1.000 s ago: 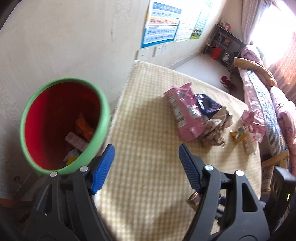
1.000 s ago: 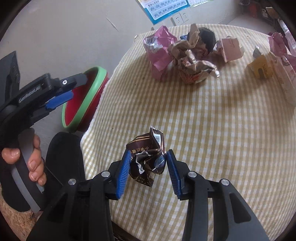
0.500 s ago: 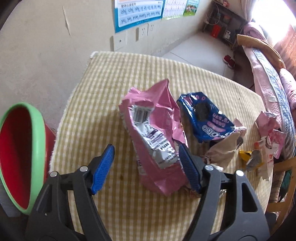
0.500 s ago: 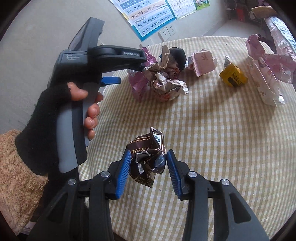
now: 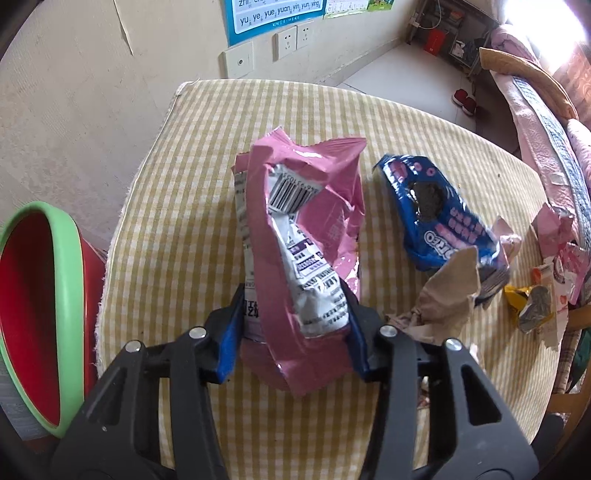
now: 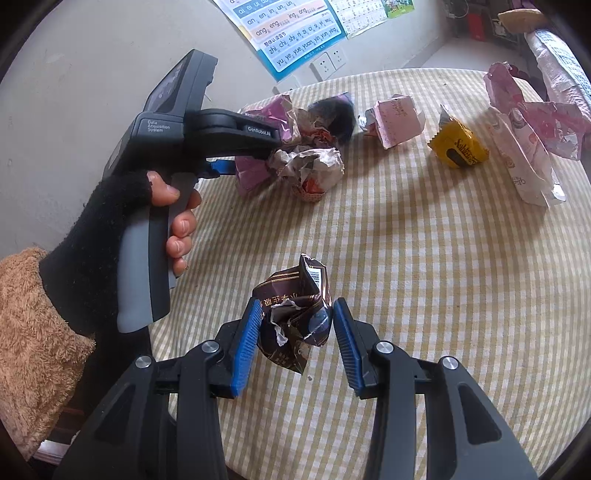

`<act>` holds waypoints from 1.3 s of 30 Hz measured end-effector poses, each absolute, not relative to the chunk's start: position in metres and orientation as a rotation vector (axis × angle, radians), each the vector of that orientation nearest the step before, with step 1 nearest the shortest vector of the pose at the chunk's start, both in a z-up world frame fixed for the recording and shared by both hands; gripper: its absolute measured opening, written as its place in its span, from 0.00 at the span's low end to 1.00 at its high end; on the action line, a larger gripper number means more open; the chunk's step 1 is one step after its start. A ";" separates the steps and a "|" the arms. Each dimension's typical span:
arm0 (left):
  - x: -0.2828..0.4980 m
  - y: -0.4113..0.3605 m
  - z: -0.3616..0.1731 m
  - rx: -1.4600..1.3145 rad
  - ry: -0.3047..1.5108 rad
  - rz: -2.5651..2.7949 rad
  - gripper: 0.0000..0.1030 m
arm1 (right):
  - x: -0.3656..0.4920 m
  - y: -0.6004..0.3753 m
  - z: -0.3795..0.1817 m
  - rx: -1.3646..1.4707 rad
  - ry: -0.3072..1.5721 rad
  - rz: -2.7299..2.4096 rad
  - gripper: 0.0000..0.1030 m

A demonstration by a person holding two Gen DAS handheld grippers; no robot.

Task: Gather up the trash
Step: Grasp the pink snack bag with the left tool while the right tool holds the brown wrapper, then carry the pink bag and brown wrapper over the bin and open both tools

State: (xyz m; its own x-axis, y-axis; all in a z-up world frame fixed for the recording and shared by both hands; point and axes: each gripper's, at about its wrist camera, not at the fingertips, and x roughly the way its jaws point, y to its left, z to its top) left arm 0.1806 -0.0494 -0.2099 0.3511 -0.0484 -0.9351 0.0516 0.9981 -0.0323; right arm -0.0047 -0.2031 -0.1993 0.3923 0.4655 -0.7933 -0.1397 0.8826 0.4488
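Observation:
My left gripper (image 5: 295,332) is shut on the near end of a large pink snack bag (image 5: 303,236) that lies on the checked table (image 5: 192,184). The same gripper and bag show in the right wrist view (image 6: 236,166). My right gripper (image 6: 295,332) is shut on a crumpled dark brown wrapper (image 6: 293,317) held just above the table. A red bin with a green rim (image 5: 40,306) stands beside the table's left edge.
A blue Oreo wrapper (image 5: 443,225), crumpled brown paper (image 5: 443,299), a yellow packet (image 6: 458,146) and pink wrappers (image 6: 524,122) lie on the table (image 6: 424,277). A wall with a poster (image 5: 273,14) and sockets lies beyond. A sofa (image 5: 543,110) is at the right.
My left gripper has swung away from the bin to the pink bag and closed on it. My right gripper has kept hold of the brown wrapper.

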 end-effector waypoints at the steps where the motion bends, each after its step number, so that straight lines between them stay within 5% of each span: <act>1: 0.178 -0.048 -0.209 0.010 1.207 -0.068 0.41 | -0.003 -0.202 -0.200 0.331 1.107 0.393 0.39; 15: 0.171 -0.037 -0.214 0.032 1.199 -0.043 0.48 | 0.007 -0.185 -0.204 0.294 1.119 0.364 0.40; 21: 0.164 -0.031 -0.215 0.003 1.203 -0.052 0.43 | 0.007 -0.185 -0.208 0.278 1.144 0.370 0.40; 26: 0.142 -0.021 -0.211 -0.027 1.192 -0.055 0.41 | 0.009 -0.176 -0.209 0.241 1.166 0.391 0.27; 39: 0.060 0.008 -0.155 -0.053 1.034 -0.075 0.41 | 0.000 -0.169 -0.193 0.198 1.111 0.383 0.26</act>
State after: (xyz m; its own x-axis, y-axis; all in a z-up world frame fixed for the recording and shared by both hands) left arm 0.0598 0.0083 -0.1547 0.5089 -0.0872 -0.8564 0.0373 0.9962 -0.0793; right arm 0.0004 -0.1689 -0.1927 0.3876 0.3962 -0.8323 -0.2008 0.9175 0.3433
